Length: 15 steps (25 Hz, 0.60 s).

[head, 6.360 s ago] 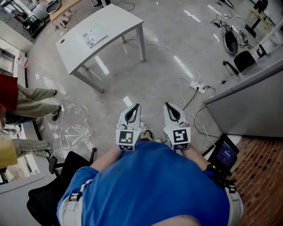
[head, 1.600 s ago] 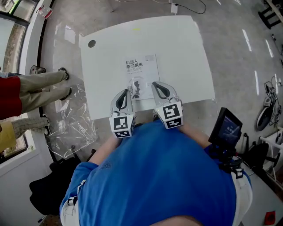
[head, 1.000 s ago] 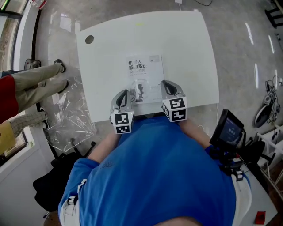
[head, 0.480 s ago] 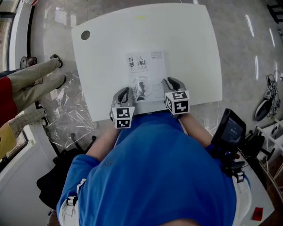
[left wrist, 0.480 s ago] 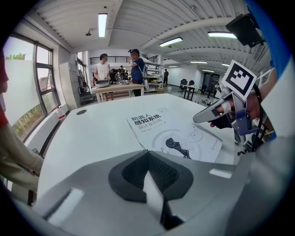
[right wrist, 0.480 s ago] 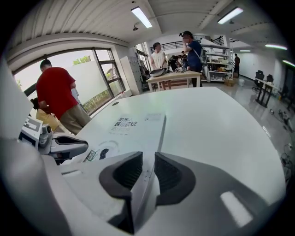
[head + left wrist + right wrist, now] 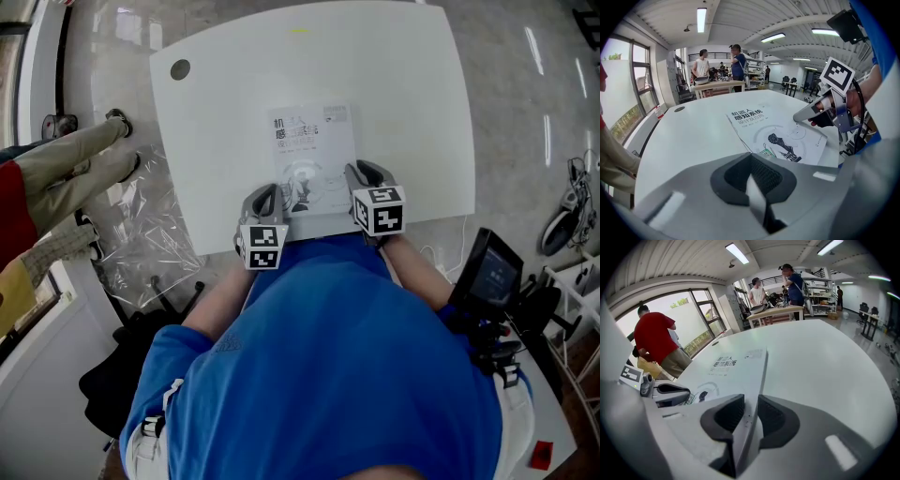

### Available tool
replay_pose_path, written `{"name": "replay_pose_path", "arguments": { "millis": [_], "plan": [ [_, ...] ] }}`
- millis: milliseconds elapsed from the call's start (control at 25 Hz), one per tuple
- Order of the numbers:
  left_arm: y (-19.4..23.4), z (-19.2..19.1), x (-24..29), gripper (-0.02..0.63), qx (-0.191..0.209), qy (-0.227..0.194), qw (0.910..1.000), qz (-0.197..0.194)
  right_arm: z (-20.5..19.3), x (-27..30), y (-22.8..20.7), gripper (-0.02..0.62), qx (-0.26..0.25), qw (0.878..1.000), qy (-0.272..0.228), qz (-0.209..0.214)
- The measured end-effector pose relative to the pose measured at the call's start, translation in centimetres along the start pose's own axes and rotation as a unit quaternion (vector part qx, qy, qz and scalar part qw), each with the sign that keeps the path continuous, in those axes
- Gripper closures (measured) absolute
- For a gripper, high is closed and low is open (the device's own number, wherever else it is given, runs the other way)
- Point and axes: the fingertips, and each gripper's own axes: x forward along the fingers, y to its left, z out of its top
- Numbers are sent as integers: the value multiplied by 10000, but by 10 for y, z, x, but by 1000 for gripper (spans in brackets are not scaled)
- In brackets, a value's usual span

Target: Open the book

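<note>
We looked down at a white table [image 7: 225,122] with a closed book [image 7: 314,155] flat at its near edge. Our right gripper [image 7: 359,173], jaws just opening, straddled the book's right edge. Our left gripper [image 7: 263,195] was pressed together, empty. The cover read "机器人感知系统".

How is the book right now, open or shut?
Shut. The book lies flat on the white table with its printed front cover facing up, and no inside pages show in any view.
</note>
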Motion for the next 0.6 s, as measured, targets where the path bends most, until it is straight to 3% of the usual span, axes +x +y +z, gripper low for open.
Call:
{"name": "replay_pose_path", "arguments": {
  "millis": [320,600],
  "plan": [
    [2,3,4,600,-17,19,10000,47,2,2,-4,503,123,9999,6,14],
    [4,1,6,600,-49,69,9999,70,2,6,-3,502,475,9984,26,306]
  ]
}}
